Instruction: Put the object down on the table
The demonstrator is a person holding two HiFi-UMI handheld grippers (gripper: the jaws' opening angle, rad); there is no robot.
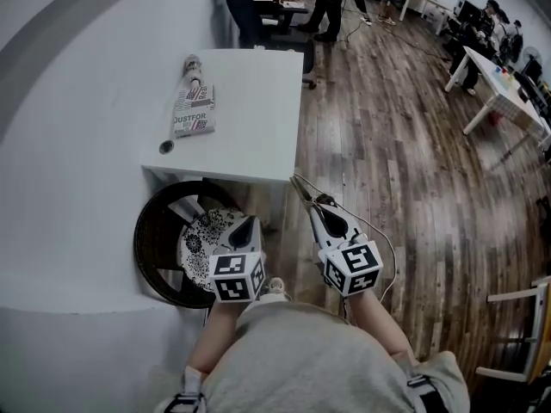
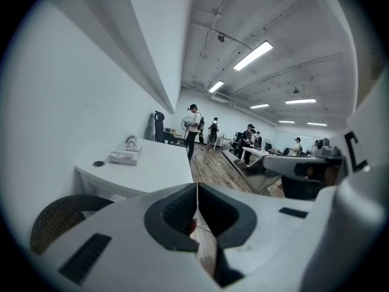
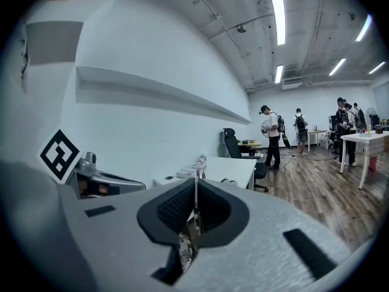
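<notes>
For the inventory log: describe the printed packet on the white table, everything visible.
The packet is a white, soft-looking bag with dark lettering and red stripes, its far end gathered into a crumpled neck. It lies flat on the table beside the wall-side edge, resting on the tabletop only. A small dark disc sits just off its near end, not touching.

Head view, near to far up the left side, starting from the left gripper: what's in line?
left gripper → small dark disc → printed pouch → dark office chair
</notes>
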